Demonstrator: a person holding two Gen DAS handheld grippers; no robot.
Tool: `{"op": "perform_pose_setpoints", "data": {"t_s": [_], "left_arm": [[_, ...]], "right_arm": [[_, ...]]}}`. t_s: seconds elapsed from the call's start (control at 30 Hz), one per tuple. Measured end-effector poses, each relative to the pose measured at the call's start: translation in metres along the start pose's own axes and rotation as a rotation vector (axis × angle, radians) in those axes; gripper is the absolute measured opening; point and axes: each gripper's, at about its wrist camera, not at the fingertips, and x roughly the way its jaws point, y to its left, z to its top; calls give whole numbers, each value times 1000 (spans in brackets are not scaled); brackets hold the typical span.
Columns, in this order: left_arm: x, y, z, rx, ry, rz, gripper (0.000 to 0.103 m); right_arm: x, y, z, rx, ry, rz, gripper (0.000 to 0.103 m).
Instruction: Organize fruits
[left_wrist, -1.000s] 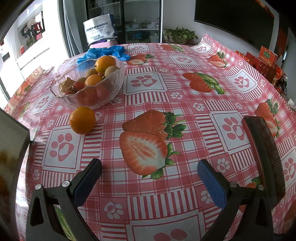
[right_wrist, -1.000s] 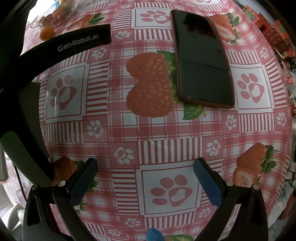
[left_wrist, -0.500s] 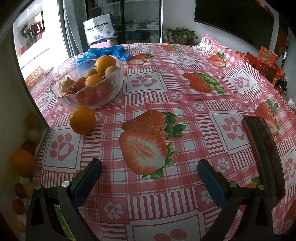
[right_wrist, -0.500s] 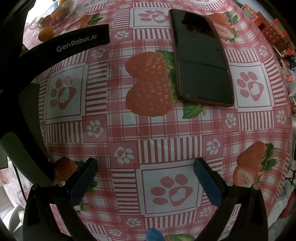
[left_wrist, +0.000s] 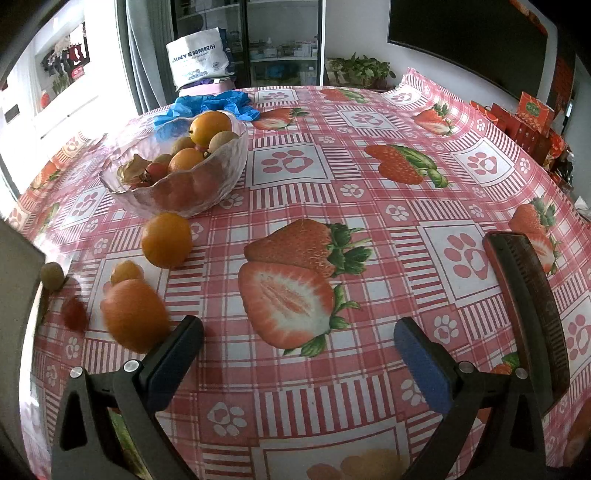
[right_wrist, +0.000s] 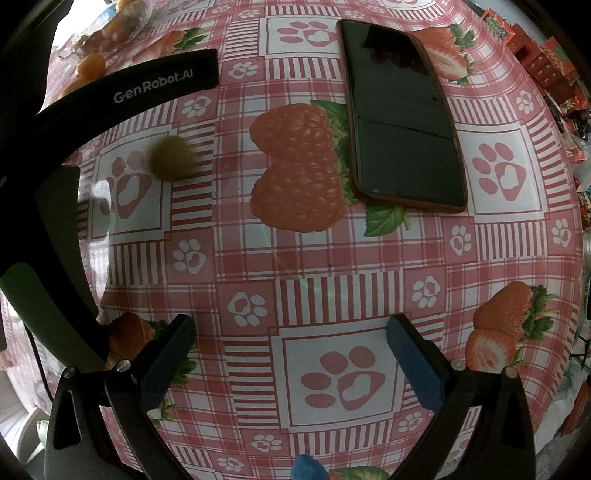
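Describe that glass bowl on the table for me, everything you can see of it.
The glass bowl is clear, with a rippled, dimpled wall and a wavy rim. It stands upright on the pink strawberry-print tablecloth, far left of the left view. Inside lie oranges, small brownish-green round fruits and small red ones. Another orange lies just outside its near wall; contact is unclear. Blue gloves lie behind it.

Black plastic left gripper (left_wrist: 297, 347) & right gripper (right_wrist: 290, 338), blue pads (left_wrist: 421, 365) on fingers, silver screws (left_wrist: 131, 366) at joints, white "GenRobot.AI" lettering (right_wrist: 153, 87).
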Motion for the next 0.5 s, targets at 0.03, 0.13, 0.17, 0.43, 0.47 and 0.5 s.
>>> {"op": "perform_pose_setpoints", "data": {"t_s": [0.03,0.13,0.17,0.43,0.47,0.5], "left_arm": [[0,0,0,0,0,0,103],[0,0,0,0,0,0,103],[0,0,0,0,0,0,103],[0,0,0,0,0,0,103],[0,0,0,0,0,0,103],[0,0,0,0,0,0,103]], "right_arm": [[0,0,0,0,0,0,103],[0,0,0,1,-1,-1,103],[0,0,0,1,-1,-1,103],[-2,-1,-5,3,-14,0,103],[-2,0,-5,2,-14,-1,103],[-2,0,-5,1,-14,-1,103]]}}
